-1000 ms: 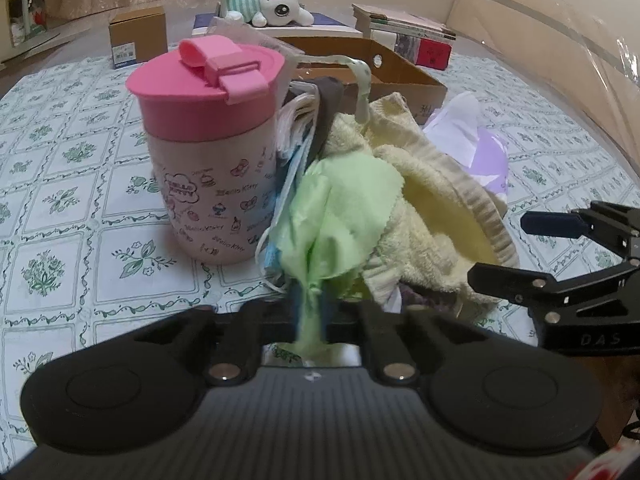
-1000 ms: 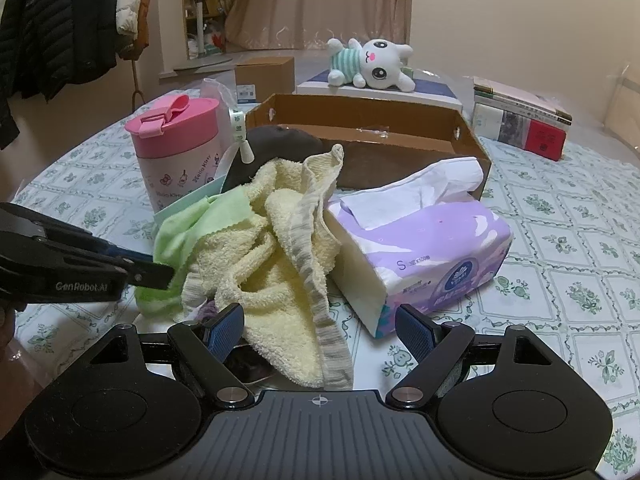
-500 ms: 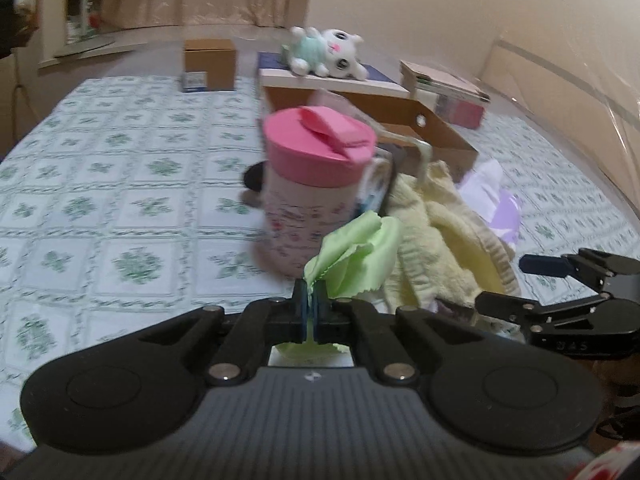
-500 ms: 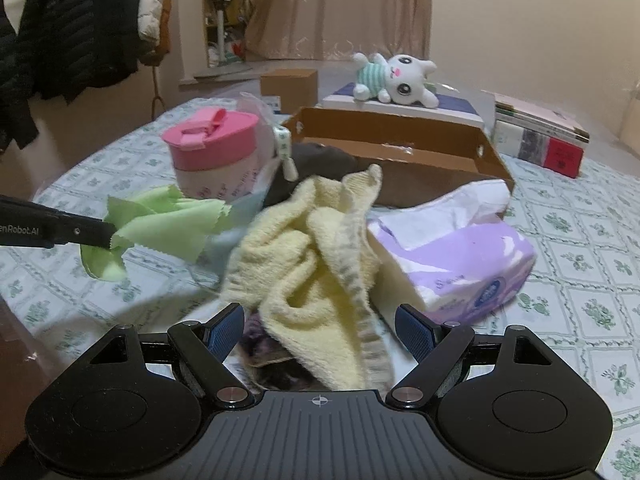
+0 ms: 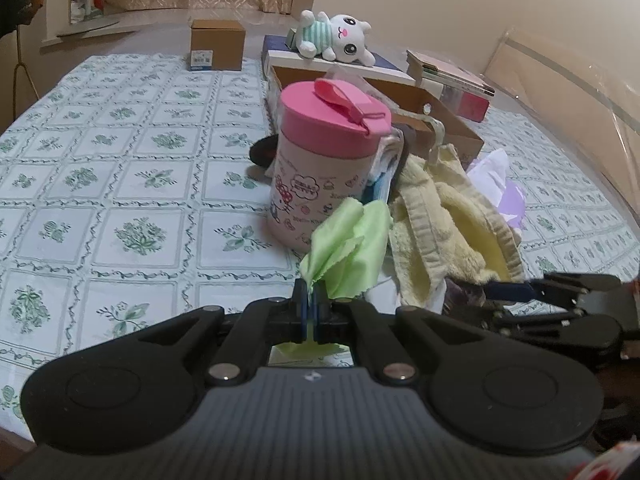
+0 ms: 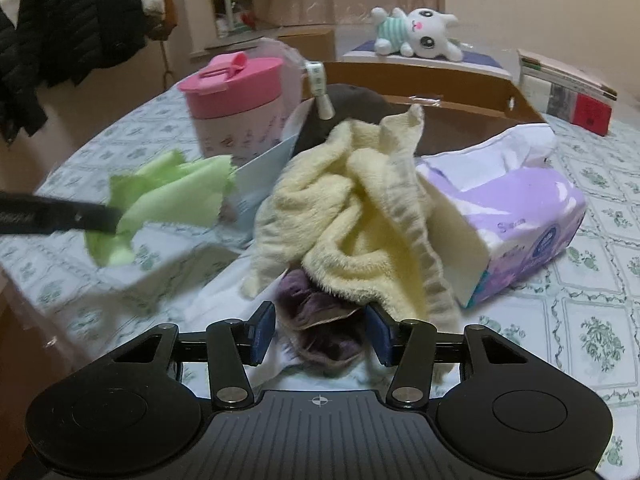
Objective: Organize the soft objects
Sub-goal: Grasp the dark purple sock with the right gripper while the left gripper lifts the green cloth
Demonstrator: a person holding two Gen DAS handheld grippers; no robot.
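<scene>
Left wrist: left gripper (image 5: 309, 308) clamped on green cloth (image 5: 348, 248), now lifted clear of the pile it lay in a second ago, beside the mug (image 5: 320, 168). One soft item is freed. Mug reads "Hello Kitty".

Right wrist: right gripper (image 6: 320, 332) closing around purple fabric (image 6: 320, 320) under the yellow towel (image 6: 352, 208); pads not yet pressing. Tissue pack (image 6: 520, 232) marked "S".

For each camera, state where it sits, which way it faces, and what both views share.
Left wrist: rides the left hand-held gripper, shut on the green cloth, facing the pink cup; right gripper's fingers at the right edge.
Right wrist: rides the right hand-held gripper, jaws closing around a purple cloth under the yellow towel; left gripper enters from the left.
Shared: cup, green cloth, towel, plush toy.
</scene>
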